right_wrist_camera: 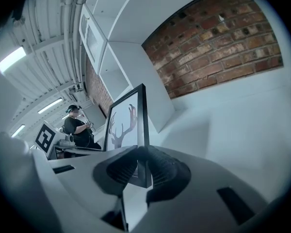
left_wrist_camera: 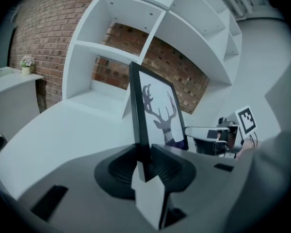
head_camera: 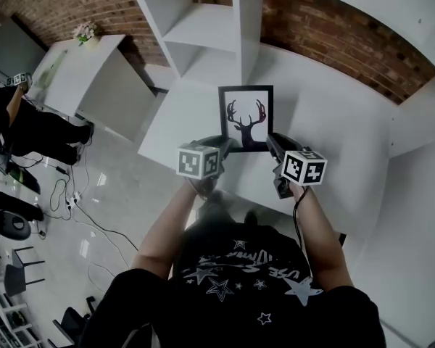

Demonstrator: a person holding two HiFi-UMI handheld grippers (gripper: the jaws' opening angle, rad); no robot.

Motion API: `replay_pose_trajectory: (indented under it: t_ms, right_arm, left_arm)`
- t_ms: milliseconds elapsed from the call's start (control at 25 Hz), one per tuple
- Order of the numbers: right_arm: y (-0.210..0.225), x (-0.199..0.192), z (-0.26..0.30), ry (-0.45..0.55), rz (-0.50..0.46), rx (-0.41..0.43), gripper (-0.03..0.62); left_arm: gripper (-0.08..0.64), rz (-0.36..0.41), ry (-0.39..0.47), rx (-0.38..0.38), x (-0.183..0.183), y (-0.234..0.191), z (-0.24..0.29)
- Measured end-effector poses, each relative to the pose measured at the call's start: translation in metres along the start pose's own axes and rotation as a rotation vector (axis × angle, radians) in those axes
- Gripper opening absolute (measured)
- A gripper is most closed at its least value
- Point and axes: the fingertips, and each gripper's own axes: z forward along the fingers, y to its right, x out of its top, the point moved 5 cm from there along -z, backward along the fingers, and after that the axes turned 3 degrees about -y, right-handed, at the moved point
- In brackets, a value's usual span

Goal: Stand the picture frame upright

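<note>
White table (head_camera: 333,143) surface is spreading out before a brick wall (head_camera: 326,35), and the picture frame (head_camera: 245,118), black-edged with a deer-antler print, is being held over the table's middle with its printed face turning toward the person; whether its bottom edge is touching the table cannot be told. At the table's near side, the left gripper (head_camera: 221,145) is pinching the frame's lower left edge between its jaws, while the right gripper (head_camera: 272,142) is pinching the lower right edge the same way. Along the table's far side a white shelf unit (head_camera: 203,27) is standing against the bricks. Well off the table's left end, a second person (head_camera: 29,122) is standing.
</note>
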Motion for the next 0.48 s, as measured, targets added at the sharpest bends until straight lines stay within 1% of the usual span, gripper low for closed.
replay_pose_trajectory:
  t_ms: [200, 360, 480]
  right_arm:
    - [-0.003, 0.007, 0.024, 0.025, 0.016, -0.063, 0.077]
    - [-0.005, 0.008, 0.048, 0.041, 0.038, -0.115, 0.077]
    - [-0.005, 0.006, 0.062, 0.046, 0.044, -0.154, 0.075]
  left_arm:
    - [0.103, 0.018, -0.027, -0.039, 0.016, -0.027, 0.011]
    - [0.103, 0.07, -0.048, -0.051, 0.028, -0.054, 0.023]
    - [0.103, 0.118, -0.066, -0.077, 0.035, -0.069, 0.033]
